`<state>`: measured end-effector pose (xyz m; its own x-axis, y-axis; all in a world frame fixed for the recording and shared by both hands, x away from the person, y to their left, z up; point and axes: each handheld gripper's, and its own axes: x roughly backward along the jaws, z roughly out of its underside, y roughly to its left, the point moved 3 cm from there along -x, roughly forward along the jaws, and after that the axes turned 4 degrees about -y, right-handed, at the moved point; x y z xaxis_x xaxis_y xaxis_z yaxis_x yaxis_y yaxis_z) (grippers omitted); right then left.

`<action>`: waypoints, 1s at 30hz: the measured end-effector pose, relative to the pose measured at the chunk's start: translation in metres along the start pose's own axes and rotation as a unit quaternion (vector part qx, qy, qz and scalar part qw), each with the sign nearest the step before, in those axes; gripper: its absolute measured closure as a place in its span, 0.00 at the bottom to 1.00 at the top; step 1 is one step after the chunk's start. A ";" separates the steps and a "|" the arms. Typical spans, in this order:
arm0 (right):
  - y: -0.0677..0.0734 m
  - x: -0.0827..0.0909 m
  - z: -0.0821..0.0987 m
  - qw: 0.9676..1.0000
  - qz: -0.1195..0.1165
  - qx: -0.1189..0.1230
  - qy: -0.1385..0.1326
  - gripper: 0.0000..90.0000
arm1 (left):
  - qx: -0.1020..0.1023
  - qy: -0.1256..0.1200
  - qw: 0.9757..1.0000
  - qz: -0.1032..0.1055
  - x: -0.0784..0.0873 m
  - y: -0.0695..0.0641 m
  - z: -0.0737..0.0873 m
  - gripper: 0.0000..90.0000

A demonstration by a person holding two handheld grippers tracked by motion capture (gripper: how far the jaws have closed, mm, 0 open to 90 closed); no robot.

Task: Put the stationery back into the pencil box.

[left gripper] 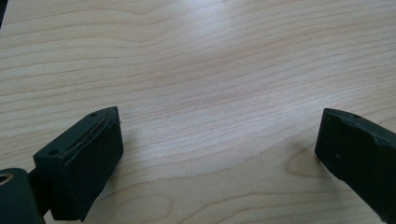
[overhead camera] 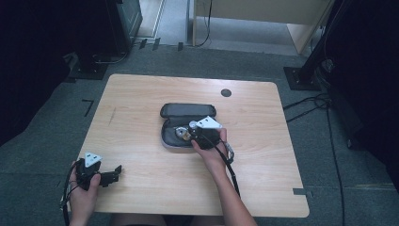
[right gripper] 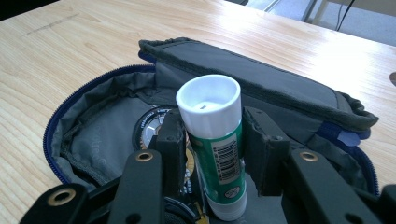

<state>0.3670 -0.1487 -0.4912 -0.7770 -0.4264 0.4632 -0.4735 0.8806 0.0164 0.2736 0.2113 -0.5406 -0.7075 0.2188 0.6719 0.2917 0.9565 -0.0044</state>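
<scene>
A dark grey zip pencil case [overhead camera: 187, 111] lies open in the middle of the wooden table [overhead camera: 141, 94]. In the right gripper view its lid [right gripper: 261, 79] stands up behind the tray [right gripper: 93, 135]. A green glue stick [right gripper: 212, 107] with a white cap stands tilted in the case, between the jaws of my right gripper [right gripper: 212, 140]. The pads sit close on both sides, with a thin dark gap on the right. From above, the right gripper [overhead camera: 192, 133] reaches over the case and the white cap [overhead camera: 193, 125] shows. My left gripper [overhead camera: 114, 173] rests open near the table's front left corner, with bare wood between its jaws [left gripper: 219, 158].
A round tape-like roll [right gripper: 148, 125] lies in the case beside the glue stick. A dark round cable hole [overhead camera: 226, 92] marks the far right of the table. Cables and stand bases [overhead camera: 301, 77] lie on the grey floor around it.
</scene>
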 end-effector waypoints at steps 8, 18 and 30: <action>0.008 -0.002 -0.003 1.000 -0.024 0.007 -0.010 0.60 | 0.000 0.000 1.000 0.000 0.000 0.000 0.000 0.01; 0.014 -0.003 -0.012 0.999 -0.043 0.008 -0.024 0.57 | 0.000 0.000 1.000 0.000 0.000 0.000 0.000 0.01; 0.007 0.004 -0.012 0.999 -0.036 -0.014 -0.028 0.61 | 0.000 0.000 1.000 0.000 0.000 0.000 0.000 0.01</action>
<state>0.3657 -0.1417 -0.4792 -0.7636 -0.4985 0.4105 -0.5175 0.8526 0.0728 0.2736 0.2116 -0.5405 -0.7075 0.2196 0.6717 0.2921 0.9564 -0.0050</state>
